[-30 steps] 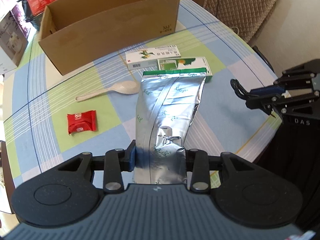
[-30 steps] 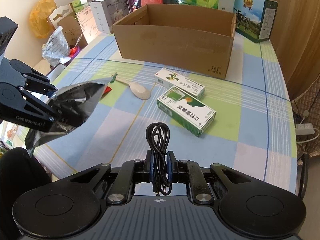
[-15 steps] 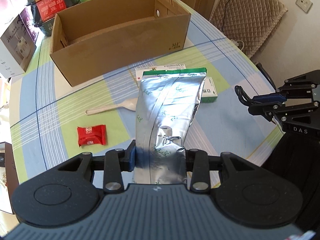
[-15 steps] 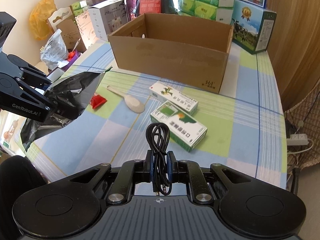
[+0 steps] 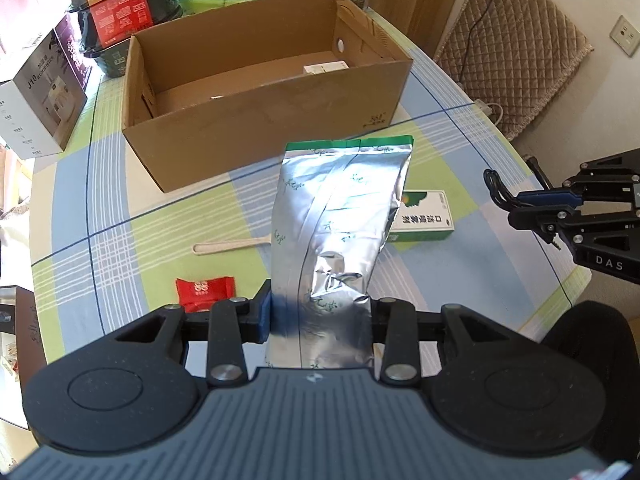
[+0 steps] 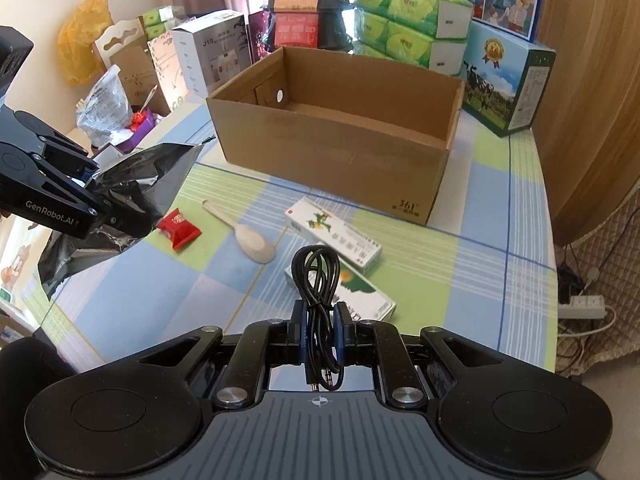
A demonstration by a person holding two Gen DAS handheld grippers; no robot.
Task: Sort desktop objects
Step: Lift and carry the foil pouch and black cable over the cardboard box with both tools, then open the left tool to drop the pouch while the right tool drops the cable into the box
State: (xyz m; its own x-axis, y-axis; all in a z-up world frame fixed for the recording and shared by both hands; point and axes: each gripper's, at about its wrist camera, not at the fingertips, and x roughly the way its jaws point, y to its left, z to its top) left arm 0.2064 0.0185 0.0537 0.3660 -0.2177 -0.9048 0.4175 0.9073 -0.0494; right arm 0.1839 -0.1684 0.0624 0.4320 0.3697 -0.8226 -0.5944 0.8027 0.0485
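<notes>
Checkered tabletop (image 5: 120,240) cluttered as ever. Left tool (image 5: 320,316) clamped on foil tea pouch (image 5: 340,216), right tool (image 6: 319,332) pinching coiled black cable (image 6: 316,272), both carried much closer to cardboard box (image 5: 260,120) than a second ago. Drop-in probably next. Spoon (image 6: 248,236), red candy (image 6: 178,230), two medicine cartons (image 6: 332,236) left lying in front of box.

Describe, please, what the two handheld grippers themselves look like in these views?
Both are matte black linkage frames with silver pivot bolts, blue finger pads and a ribbed grey body. The left gripper carries white "GenRobot.AI" lettering on its side. The right gripper shows white "DAS" lettering. No sleeve can be clearly made out.
</notes>
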